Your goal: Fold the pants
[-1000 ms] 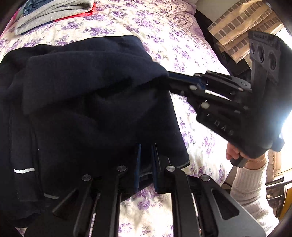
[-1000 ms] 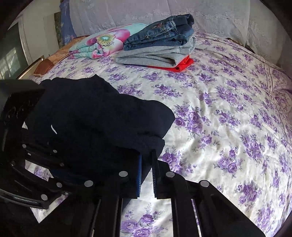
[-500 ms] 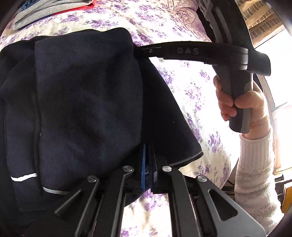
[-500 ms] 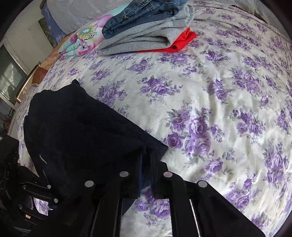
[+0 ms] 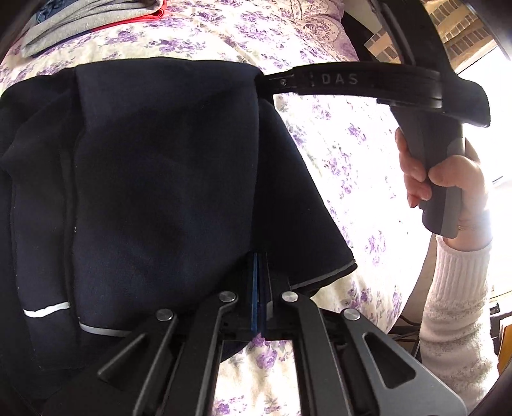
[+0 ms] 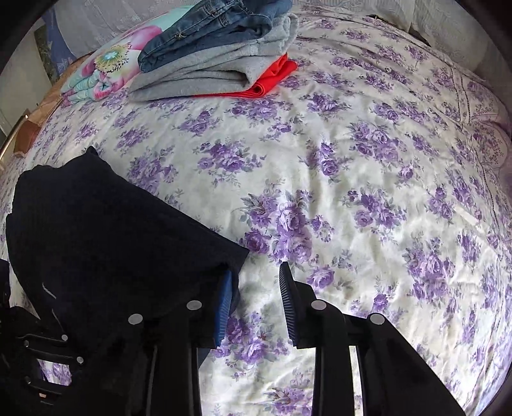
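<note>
The left gripper (image 5: pixel 260 288) is pinching the dark pants (image 5: pixel 160 176), seemingly their edge; the right gripper (image 6: pixel 256 300) is sitting spread.

Bed with cream quilted purple-floral bedspread (image 6: pixel 320 166). White lace pillows (image 6: pixel 448 28) at head. Bright window (image 5: pixel 483 73), brick wall outside. Strong daylight across bedspread.

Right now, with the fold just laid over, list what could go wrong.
1. The right claw stands open with one finger tucked under the dark pants; pulling out could drag that corner and undo the fold.
2. The left claw is shut on the near edge of the pants; lifting it would likely skew the layers.
3. A lower layer with a grey hem juts out to the right, so the stack looks uneven.
</note>
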The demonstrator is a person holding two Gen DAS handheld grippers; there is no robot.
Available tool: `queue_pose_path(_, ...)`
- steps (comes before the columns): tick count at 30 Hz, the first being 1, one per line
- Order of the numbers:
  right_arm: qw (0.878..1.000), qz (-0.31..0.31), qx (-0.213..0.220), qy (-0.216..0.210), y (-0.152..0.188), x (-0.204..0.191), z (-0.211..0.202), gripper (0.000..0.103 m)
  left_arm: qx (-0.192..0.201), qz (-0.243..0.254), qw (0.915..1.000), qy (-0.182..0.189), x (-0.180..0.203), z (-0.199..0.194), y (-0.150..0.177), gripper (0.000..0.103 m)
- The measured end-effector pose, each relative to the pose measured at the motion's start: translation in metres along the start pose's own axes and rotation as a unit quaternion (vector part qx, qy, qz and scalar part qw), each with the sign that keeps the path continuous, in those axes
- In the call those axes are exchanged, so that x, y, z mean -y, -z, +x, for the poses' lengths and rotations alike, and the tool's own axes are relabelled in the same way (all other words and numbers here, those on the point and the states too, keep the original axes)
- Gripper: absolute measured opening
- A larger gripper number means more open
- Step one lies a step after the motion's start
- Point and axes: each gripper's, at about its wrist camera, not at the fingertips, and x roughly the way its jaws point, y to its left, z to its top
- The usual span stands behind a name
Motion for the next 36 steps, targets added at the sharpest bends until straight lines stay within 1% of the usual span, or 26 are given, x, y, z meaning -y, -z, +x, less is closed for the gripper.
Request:
queue_pose_path(1, 1.000, -0.003, 0.001, -0.009, 0.000, -0.003, -0.007, 0.017, -0.003, -0.003, 1.0000, 0.005, -0.001, -0.001, 0.000, 0.002)
queue_pose_path(2, 1.000, -0.007, 0.004, -0.012, -0.001, -0.007, -0.015, 0.016, -0.006, -0.006, 0.9999, 0.009, -0.003, -0.002, -0.001, 0.002)
queue_pose_path(4, 1.000, -0.016, 0.007, -0.005, -0.003, -0.011, -0.019, 0.016, -0.008, -0.011, 0.9998, 0.017, -0.005, -0.005, -0.003, 0.001)
queue_pose_path(6, 1.000, -0.013, -0.015, 0.012, -0.001, -0.012, 0.001, 0.017, -0.013, -0.016, 0.9996, 0.017, -0.008, -0.008, -0.007, 0.001)
queue_pose_path(7, 0.999, -0.015, -0.028, 0.014, 0.001, -0.014, 0.013, 0.017, -0.014, -0.018, 0.9997, 0.013, -0.009, -0.013, -0.010, 0.001)
queue_pose_path(9, 0.999, -0.016, -0.027, 0.017, 0.003, -0.016, 0.015, 0.017, -0.003, -0.019, 0.9998, 0.000, -0.010, -0.026, -0.018, 0.001)
queue_pose_path(11, 1.000, -0.005, -0.014, 0.006, 0.001, -0.016, -0.004, 0.018, 0.018, -0.017, 0.9997, -0.005, -0.010, -0.045, -0.033, 0.001)
queue_pose_path(13, 1.000, -0.006, 0.015, 0.001, -0.001, -0.021, -0.032, 0.018, 0.034, -0.012, 0.9993, -0.003, -0.006, -0.056, -0.055, 0.002)
queue_pose_path(15, 0.999, -0.011, 0.036, 0.004, -0.001, -0.028, -0.056, 0.018, 0.038, -0.011, 0.9989, -0.023, -0.005, -0.054, -0.078, 0.002)
queue_pose_path(17, 0.999, -0.017, 0.049, 0.004, 0.002, -0.036, -0.073, 0.018, 0.022, -0.021, 0.9988, -0.038, -0.010, -0.041, -0.098, 0.002)
queue_pose_path(19, 0.999, -0.022, 0.047, 0.010, 0.006, -0.043, -0.078, 0.018, 0.003, -0.039, 0.9980, -0.049, -0.022, -0.025, -0.111, 0.002)
queue_pose_path(20, 0.999, -0.022, 0.043, 0.015, 0.008, -0.044, -0.075, 0.015, -0.004, -0.047, 0.9977, -0.048, -0.028, -0.019, -0.113, 0.002)
queue_pose_path(22, 0.999, -0.019, 0.033, 0.032, 0.010, -0.045, -0.062, 0.010, -0.003, -0.056, 0.9977, -0.038, -0.034, -0.018, -0.113, 0.001)
queue_pose_path(24, 0.999, -0.002, 0.021, 0.041, 0.008, -0.039, -0.042, 0.007, 0.004, -0.055, 0.9979, -0.033, -0.034, -0.020, -0.109, 0.001)
queue_pose_path(26, 0.999, 0.010, 0.007, 0.037, 0.005, -0.036, -0.020, 0.004, 0.006, -0.052, 0.9979, -0.038, -0.038, -0.019, -0.101, 0.001)
queue_pose_path(28, 0.999, 0.019, -0.004, 0.046, 0.001, -0.031, 0.000, 0.001, 0.008, -0.049, 0.9980, -0.039, -0.038, -0.022, -0.096, 0.001)
queue_pose_path(31, 0.998, 0.044, -0.020, 0.032, -0.003, -0.024, 0.030, 0.000, 0.004, -0.050, 0.9978, -0.044, -0.040, -0.011, -0.091, 0.001)
queue_pose_path(32, 0.999, 0.037, -0.017, 0.036, -0.003, -0.027, 0.032, 0.000, 0.000, -0.055, 0.9976, -0.041, -0.044, -0.008, -0.089, 0.001)
queue_pose_path(34, 0.999, 0.021, -0.015, 0.046, -0.004, -0.035, 0.022, 0.001, -0.002, -0.064, 0.9978, -0.018, -0.049, -0.015, -0.083, 0.001)
queue_pose_path(36, 0.999, 0.027, 0.002, 0.040, -0.004, -0.039, -0.003, 0.001, 0.012, -0.062, 0.9979, -0.007, -0.051, -0.037, -0.073, 0.001)
